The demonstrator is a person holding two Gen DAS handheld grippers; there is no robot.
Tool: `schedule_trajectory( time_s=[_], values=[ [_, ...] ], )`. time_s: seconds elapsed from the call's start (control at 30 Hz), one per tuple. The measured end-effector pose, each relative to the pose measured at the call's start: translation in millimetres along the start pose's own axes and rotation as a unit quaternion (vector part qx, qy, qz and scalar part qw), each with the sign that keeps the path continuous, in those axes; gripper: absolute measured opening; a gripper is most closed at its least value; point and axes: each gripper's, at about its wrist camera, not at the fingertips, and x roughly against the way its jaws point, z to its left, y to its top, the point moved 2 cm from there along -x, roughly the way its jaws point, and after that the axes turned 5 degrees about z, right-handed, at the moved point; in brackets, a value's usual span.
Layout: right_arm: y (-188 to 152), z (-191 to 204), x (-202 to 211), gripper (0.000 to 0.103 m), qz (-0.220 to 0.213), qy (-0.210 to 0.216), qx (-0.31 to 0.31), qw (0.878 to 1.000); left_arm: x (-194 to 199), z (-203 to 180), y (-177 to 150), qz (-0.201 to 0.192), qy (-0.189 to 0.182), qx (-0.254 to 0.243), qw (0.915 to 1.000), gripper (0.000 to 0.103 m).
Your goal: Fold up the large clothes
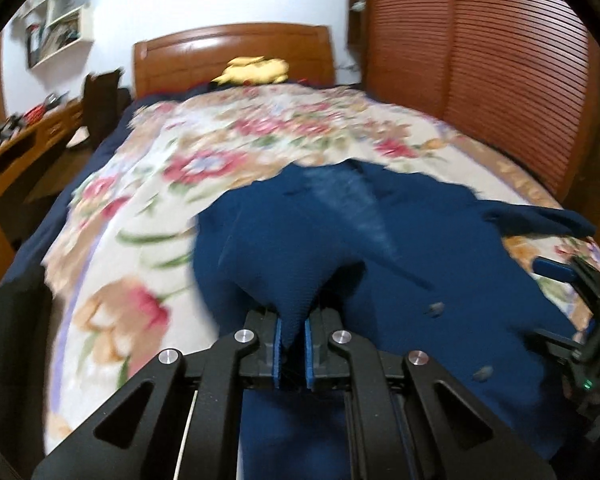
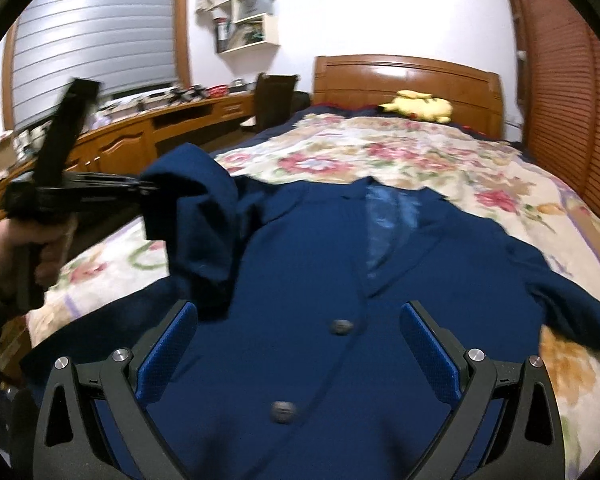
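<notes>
At the far left of the room a window with a grey slatted blind is seen, and below it a long wooden desk cluttered with small items. A white wall shelf is mounted further right, with a dark chair beneath it at the desk's end. The bed is placed in the middle, covered by a floral quilt over a dark blue sheet, and is backed by a wooden headboard. A yellow plush toy is laid near the headboard. The right wall is taken up by reddish louvred doors.

A navy jacket is spread front-up on the near part of the quilt, with two buttons visible down its front and pale lining shown at the collar. Its left sleeve is lifted clear of the quilt and bunched, hanging in folds.

The left gripper is pressed together on a fold of that sleeve, the cloth being pinched between the blue pads; in the right wrist view it is seen held by a hand at the left edge. The right gripper is spread wide above the jacket's front, nothing being held between its pads. The jacket's right sleeve is left flat on the quilt, reaching toward the right edge.
</notes>
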Motion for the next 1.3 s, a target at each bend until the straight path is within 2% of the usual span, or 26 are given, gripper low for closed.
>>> schedule_trajectory(
  time_s=[0.27,0.37,0.43,0.5,0.57,0.63,0.67,0.7,0.83,1.03,1.13,1.2,1.3],
  values=[
    [-9,-38,25,0.101,-0.015,-0.039,-0.051,0.998,-6,-64,20,-0.009,-0.039,-0.049,0.998,0.009],
    [-13,-38,30,0.101,-0.014,-0.045,-0.06,0.997,-10,-74,15,-0.006,-0.037,-0.053,0.9979,0.009],
    [-12,-36,30,0.101,-0.011,-0.046,-0.062,0.997,-16,-77,11,-0.002,-0.029,-0.054,0.9981,0.015],
    [-13,-32,30,0.101,-0.008,-0.047,-0.061,0.997,-17,-77,2,-0.004,-0.026,-0.05,0.9984,0.039],
    [-14,-28,29,0.101,-0.006,-0.046,-0.06,0.997,-12,-74,-8,-0.018,-0.027,-0.041,0.9986,0.049],
    [-8,-29,29,0.101,-0.003,-0.042,-0.06,0.997,-6,-72,-18,-0.024,-0.023,-0.032,0.999,0.062],
    [-7,-27,27,0.101,-0.002,-0.039,-0.059,0.997,-2,-69,-23,-0.031,-0.022,-0.025,0.9989,0.075],
    [-7,-25,26,0.101,-0.001,-0.037,-0.059,0.998,3,-65,-29,-0.041,-0.019,-0.019,0.9988,0.079],
    [-2,-22,15,0.099,0.006,-0.025,-0.052,0.998,13,-50,-52,-0.058,-0.005,0.004,0.9983,0.079],
    [13,-7,-11,0.092,0.02,-0.015,-0.016,1.0,17,-18,-73,-0.054,0.013,0.032,0.998,0.079],
    [20,7,-30,0.084,0.032,-0.002,0.006,0.999,17,-7,-77,-0.055,0.024,0.038,0.9975,0.079],
    [22,16,-43,0.07,0.041,0.009,0.021,0.999,17,-1,-79,-0.054,0.039,0.034,0.9972,0.079],
    [25,28,-63,0.061,0.058,0.025,0.041,0.997,14,7,-83,-0.051,0.051,0.035,0.9968,0.079]
  ],
)
